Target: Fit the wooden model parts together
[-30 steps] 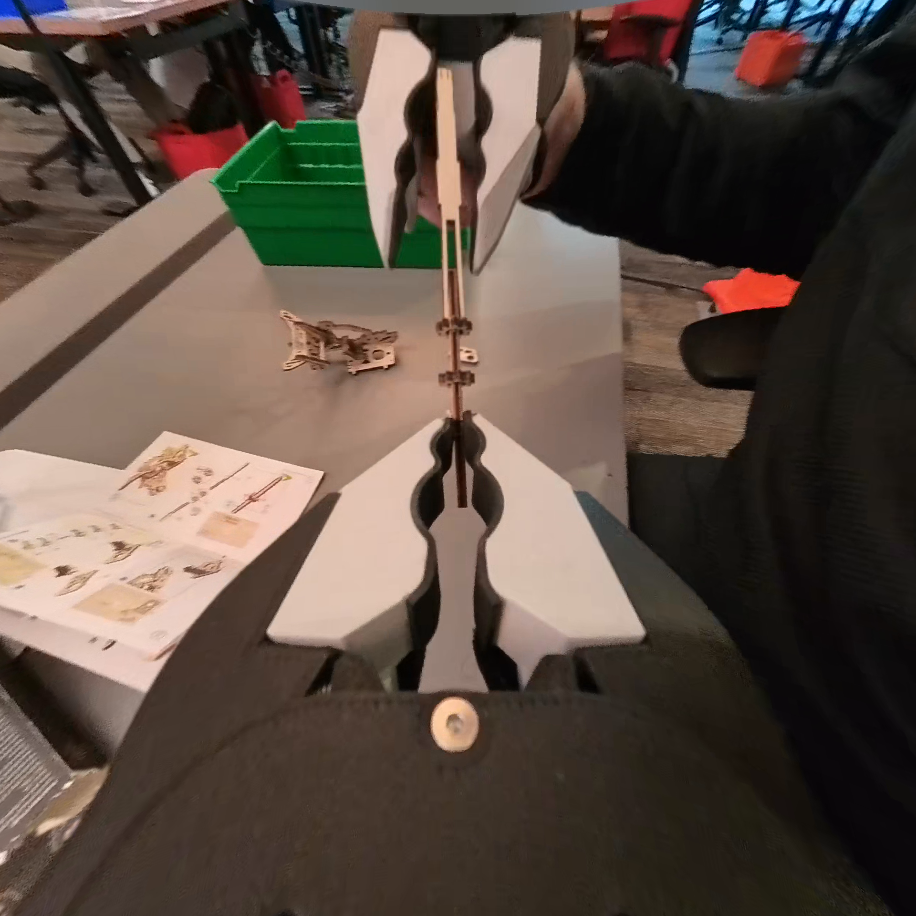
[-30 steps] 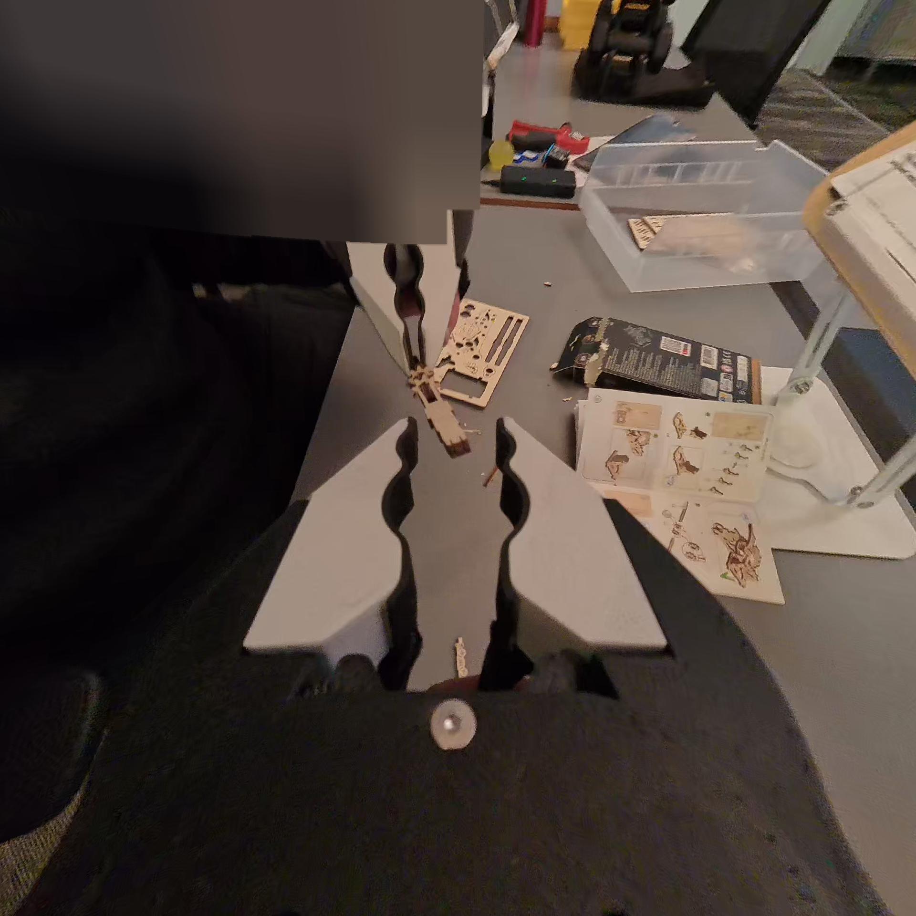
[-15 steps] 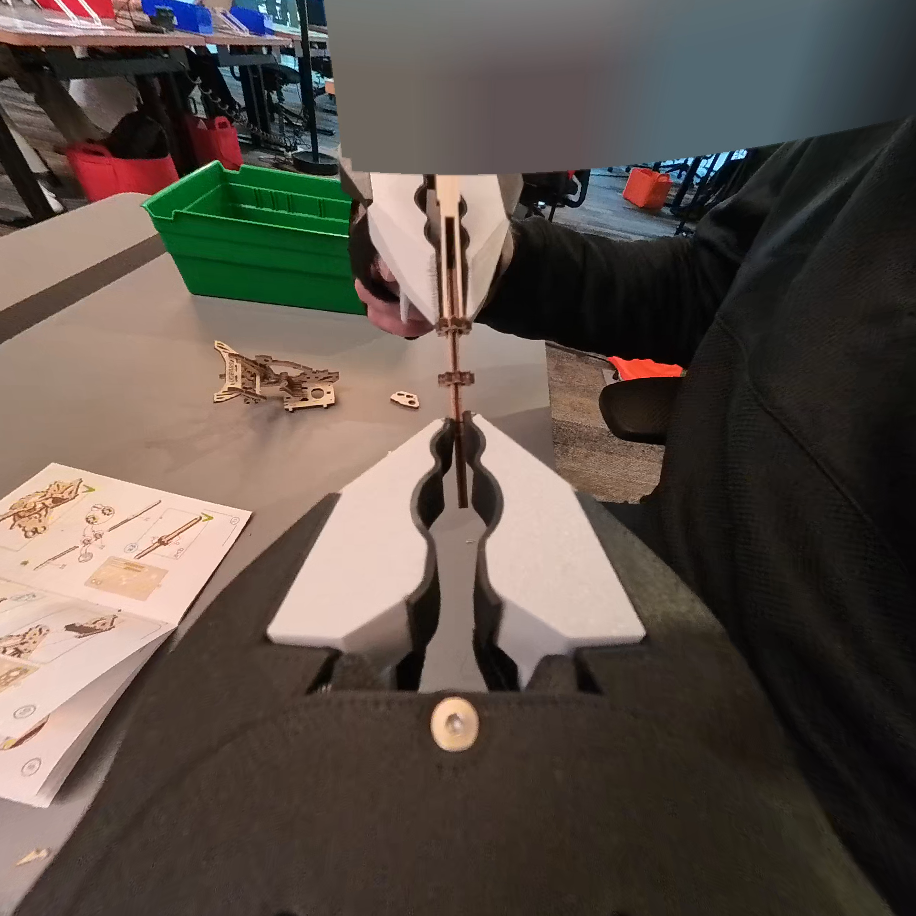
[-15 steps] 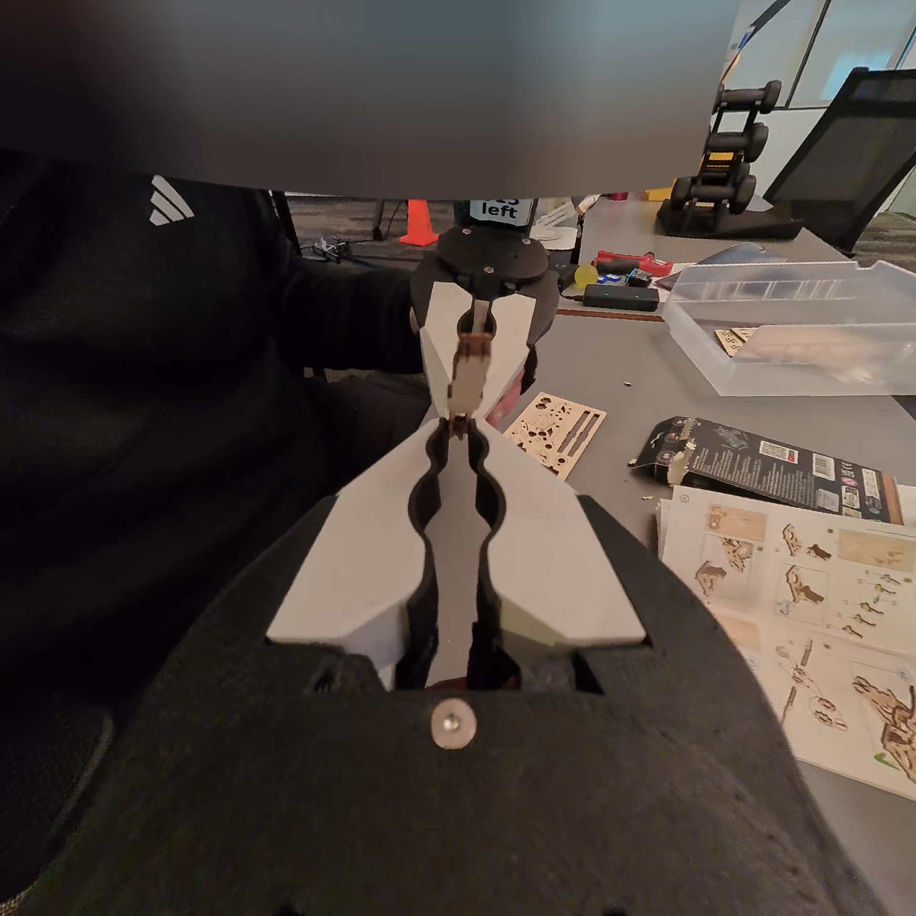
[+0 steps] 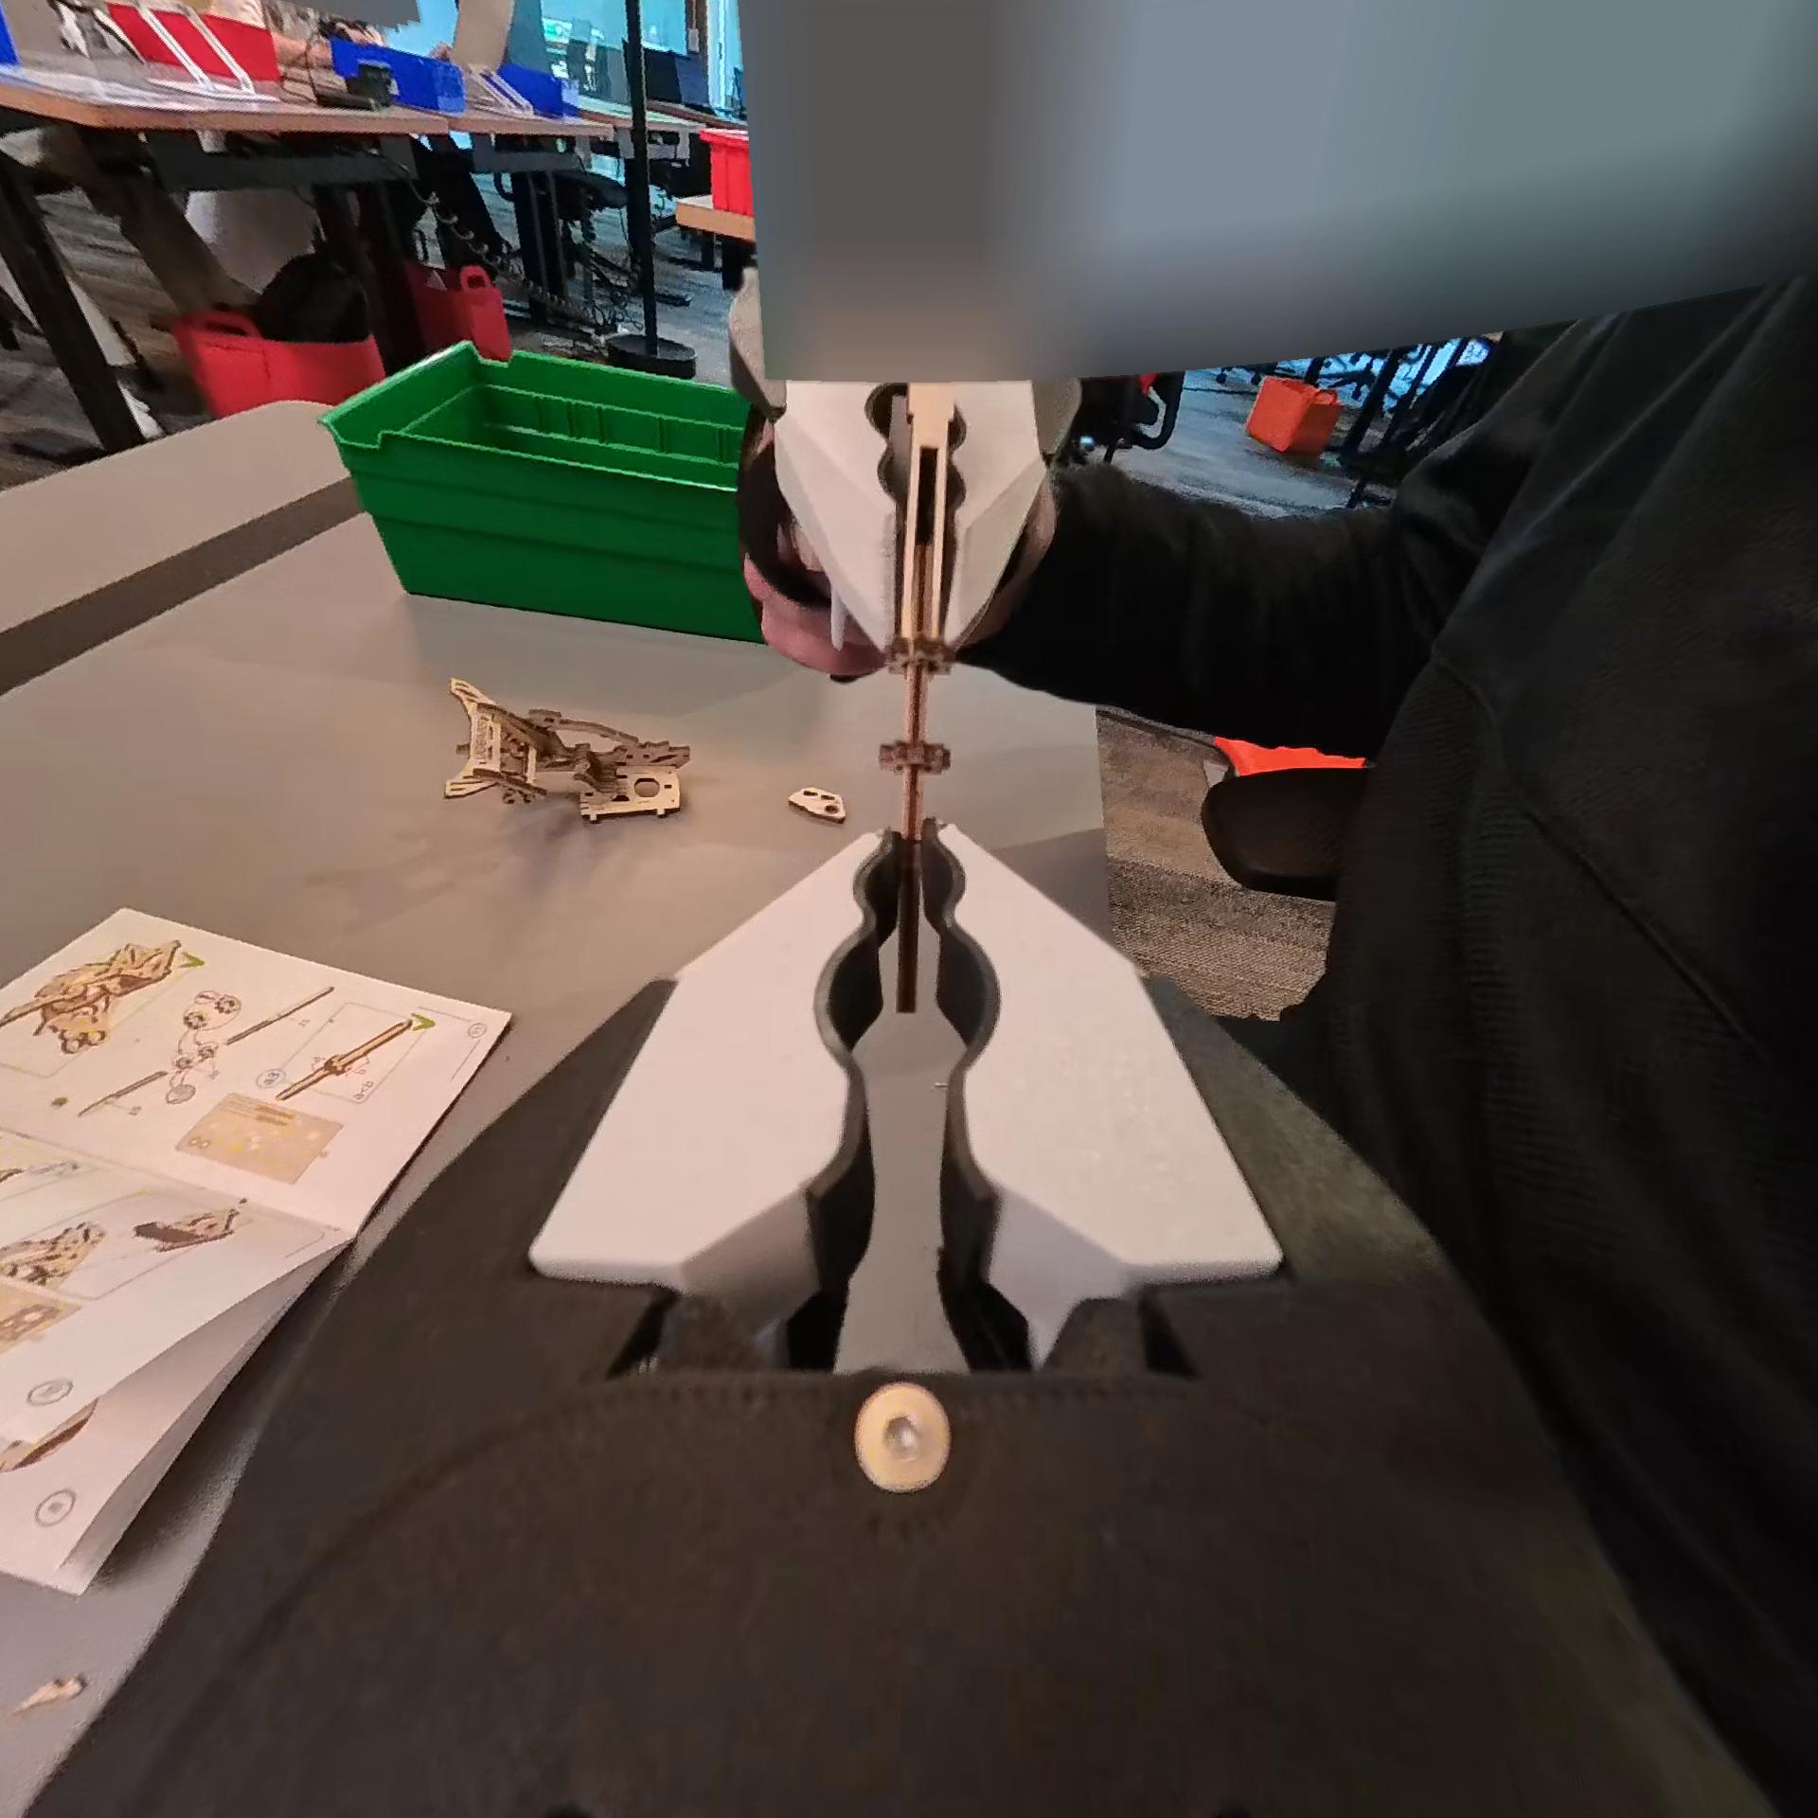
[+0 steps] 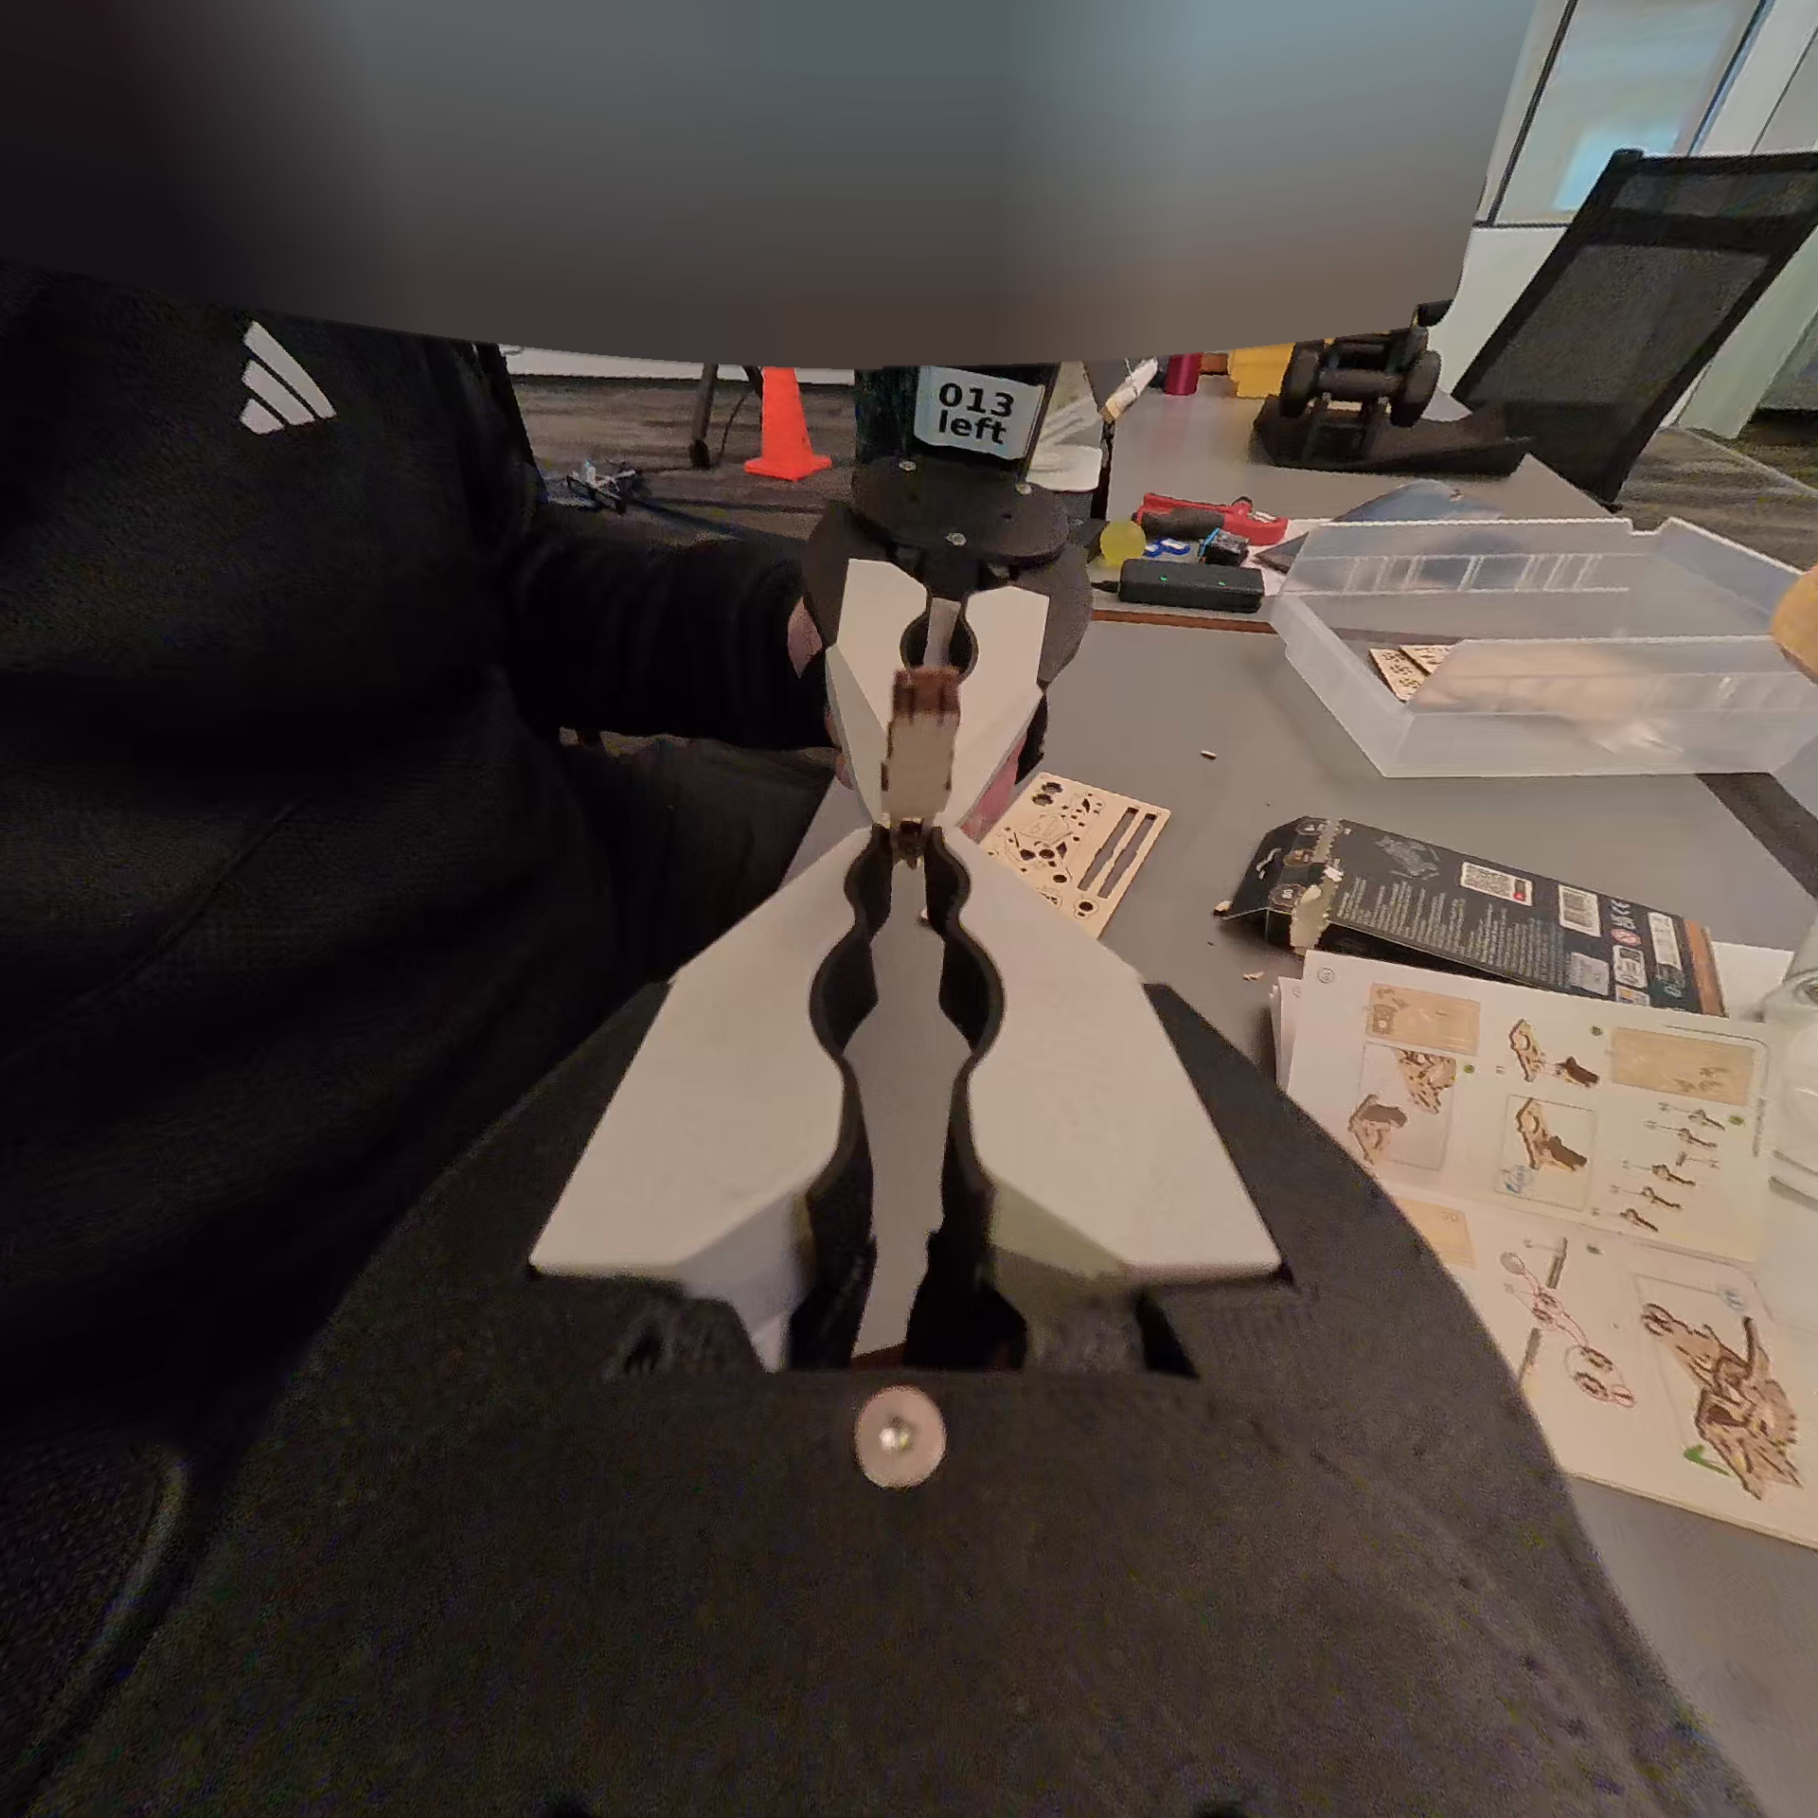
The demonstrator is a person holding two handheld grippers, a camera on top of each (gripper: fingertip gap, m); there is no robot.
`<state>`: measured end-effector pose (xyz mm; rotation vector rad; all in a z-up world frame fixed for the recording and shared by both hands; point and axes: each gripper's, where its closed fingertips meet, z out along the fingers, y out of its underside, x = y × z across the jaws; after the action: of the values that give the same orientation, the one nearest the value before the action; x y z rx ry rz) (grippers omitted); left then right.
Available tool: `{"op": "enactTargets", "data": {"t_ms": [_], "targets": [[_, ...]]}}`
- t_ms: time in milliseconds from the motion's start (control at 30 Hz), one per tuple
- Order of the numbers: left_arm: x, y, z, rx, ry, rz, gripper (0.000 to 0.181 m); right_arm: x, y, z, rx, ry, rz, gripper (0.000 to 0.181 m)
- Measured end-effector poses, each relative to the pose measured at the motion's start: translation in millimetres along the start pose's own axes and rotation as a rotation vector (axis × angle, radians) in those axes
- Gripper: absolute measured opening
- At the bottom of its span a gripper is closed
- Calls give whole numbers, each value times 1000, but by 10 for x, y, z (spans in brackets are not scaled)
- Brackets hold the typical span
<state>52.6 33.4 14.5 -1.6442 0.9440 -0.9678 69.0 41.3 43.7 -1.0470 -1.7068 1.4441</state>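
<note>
Above grey table (image 5: pixel 246 748), both claws pinch one wooden rod (image 5: pixel 913 728).

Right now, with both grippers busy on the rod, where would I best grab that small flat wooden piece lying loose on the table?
The small flat piece lies flat on the grey table, so come straight down and pinch across its narrow width, fingers on its outer edges.
</note>
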Motion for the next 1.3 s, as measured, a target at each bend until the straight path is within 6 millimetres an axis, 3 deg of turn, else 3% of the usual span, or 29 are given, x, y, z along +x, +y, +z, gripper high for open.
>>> {"op": "enactTargets", "data": {"t_ms": [267, 333, 433, 533, 633, 867, 1300], "targets": [[-86, 53, -37, 130, 33, -124, 1, 125, 61, 70, -33, 71, 69, 7], [-116, 28, -57, 192, 48, -179, 1, 194, 36, 66, -1, 90, 119, 28], [-98, 5, -57, 240, 91, -230, 1, 222, 51, 74, 10, 90, 136, 29], [-82, -13, -42, 265, 120, -254, 1, 209, 61, 152, 12, 59, 161, 27], [-88, -29, -38, 282, 124, -264, 1, 213, 40, 201, 39, 27, 198, 11], [-120, 12, -8, 247, 76, -233, 1, 224, 37, 211, 78, 10, 261, 9], [-210, 74, 18, 192, -44, -144, 1, 302, 108, 236, -3, 124, 321, 10]]}}
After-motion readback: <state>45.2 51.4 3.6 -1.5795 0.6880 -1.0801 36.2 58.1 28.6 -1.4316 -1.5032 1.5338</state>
